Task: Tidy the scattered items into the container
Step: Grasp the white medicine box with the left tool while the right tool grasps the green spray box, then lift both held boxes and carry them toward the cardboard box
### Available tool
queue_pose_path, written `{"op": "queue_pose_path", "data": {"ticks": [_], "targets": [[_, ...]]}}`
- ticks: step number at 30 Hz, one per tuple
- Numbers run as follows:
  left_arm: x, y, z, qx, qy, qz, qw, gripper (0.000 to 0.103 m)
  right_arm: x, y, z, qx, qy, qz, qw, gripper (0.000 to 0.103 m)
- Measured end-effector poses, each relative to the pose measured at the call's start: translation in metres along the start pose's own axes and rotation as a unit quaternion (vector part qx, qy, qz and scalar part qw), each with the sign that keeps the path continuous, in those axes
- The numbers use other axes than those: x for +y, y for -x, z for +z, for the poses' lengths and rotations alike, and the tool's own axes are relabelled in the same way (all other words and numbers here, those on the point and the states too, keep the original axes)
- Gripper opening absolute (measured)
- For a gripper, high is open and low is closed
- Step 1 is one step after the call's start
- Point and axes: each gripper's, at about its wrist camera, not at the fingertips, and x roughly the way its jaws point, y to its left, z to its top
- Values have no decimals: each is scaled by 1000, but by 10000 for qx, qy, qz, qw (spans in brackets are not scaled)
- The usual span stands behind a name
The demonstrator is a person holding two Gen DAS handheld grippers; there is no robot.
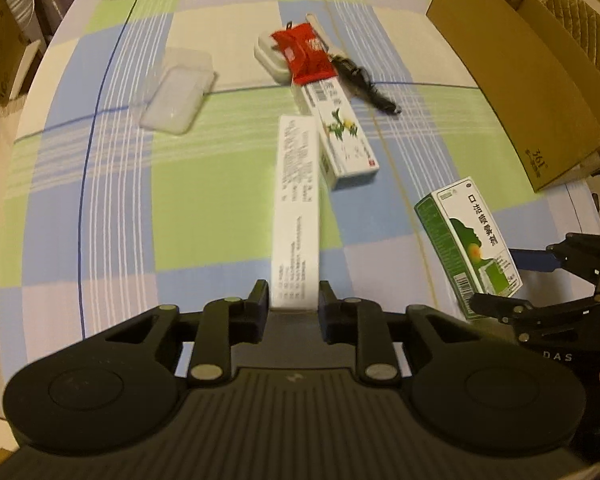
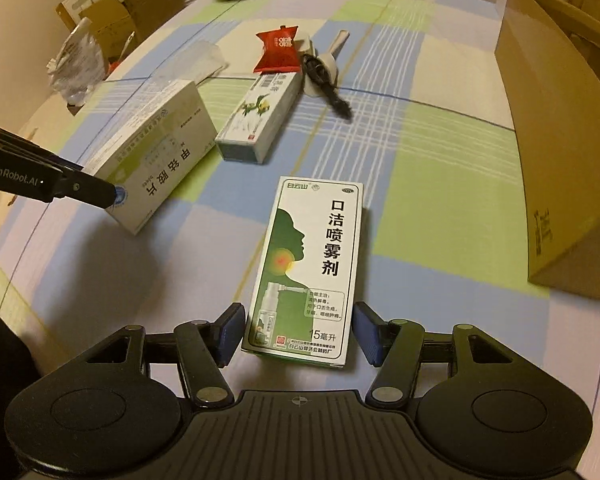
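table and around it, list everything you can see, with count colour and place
checked cloth: 1, blue, green, cream, covers table
cardboard box: 1, brown, right edge
spray carton: 1, green-white, between right jaws
white carton: 1, in left jaws
flower-print carton: 1, white, centre
red packet: 1, far centre
black cable: 1, beside packet
clear tray: 1, far left
left gripper: black, shut on white carton
right gripper: black, blue pads, gripping spray carton
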Motion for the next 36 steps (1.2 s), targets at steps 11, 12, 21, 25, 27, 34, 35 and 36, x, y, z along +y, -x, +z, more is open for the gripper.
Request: {"op": "queue_pose_path", "data": {"ticks": [11,12,21,25,27,34,35,36], "targets": [[-11,-25,25,133,-368,134,9991,32,1,-3,12,-283,-52,-69,9996,92],[-12,-29,27,177,-394,139,9990,32,-1,-5,13,-285,-59,-68,9996,92],[-16,-51,40,359,-602,139,9974,32,-2,-12,17,-300,-21,-33,9995,92],[-14,-57,42,489,-642,112,9967,20,-1,-14,17,-280,-24,-19,9996,92],[-12,-55,41,491,-621,31,9969,20,-1,-15,17,-272,-23,-18,9996,92],[-10,-35,35,322,-746,14,9967,20,-2,-16,17,-256,-57,-62,9996,92],[-10,-34,36,301,-744,15,9968,20,-2,-16,18,-264,-64,-68,9996,92],[-10,-32,35,286,-729,4,9969,20,-2,-16,18,-272,-72,-72,9996,92]]}}
